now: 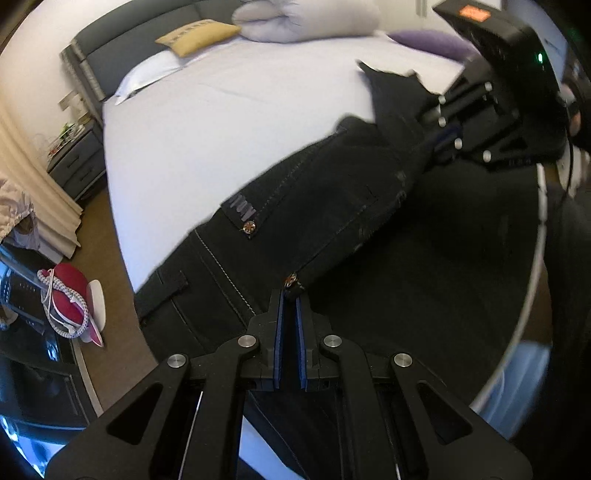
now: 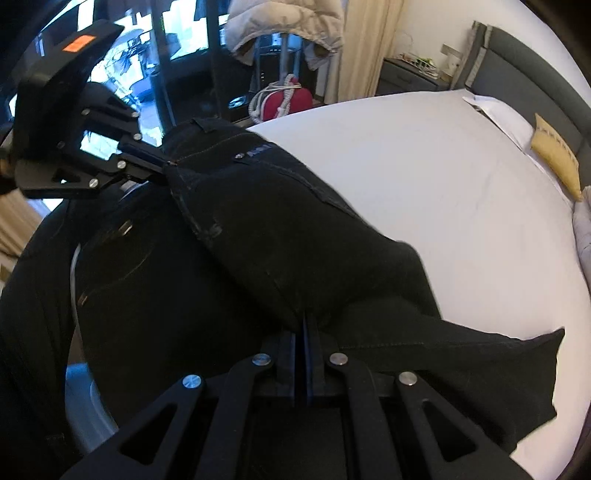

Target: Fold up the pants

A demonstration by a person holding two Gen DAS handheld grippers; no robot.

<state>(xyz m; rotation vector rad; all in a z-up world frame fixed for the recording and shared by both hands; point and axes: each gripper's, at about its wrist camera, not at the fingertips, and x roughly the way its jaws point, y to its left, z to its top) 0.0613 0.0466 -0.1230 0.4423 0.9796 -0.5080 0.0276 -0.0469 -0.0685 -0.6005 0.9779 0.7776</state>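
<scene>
Black jeans (image 1: 314,192) are stretched between my two grippers above the near edge of the white bed (image 1: 221,110). My left gripper (image 1: 290,295) is shut on the denim beside a copper rivet at a pocket corner. My right gripper (image 1: 428,151) shows at the upper right, pinching the cloth farther along. In the right wrist view my right gripper (image 2: 306,321) is shut on a fold of the jeans (image 2: 277,221), with one leg trailing right over the sheet. My left gripper (image 2: 166,166) grips the seam at upper left.
The bed (image 2: 443,184) carries a yellow cushion (image 1: 197,35), a rolled pale duvet (image 1: 303,18) and a purple pillow (image 1: 432,40) at its far end. A grey nightstand (image 1: 77,162) and a red bag (image 1: 66,291) stand on the floor to the left. The person's dark clothing (image 2: 129,277) is close behind the jeans.
</scene>
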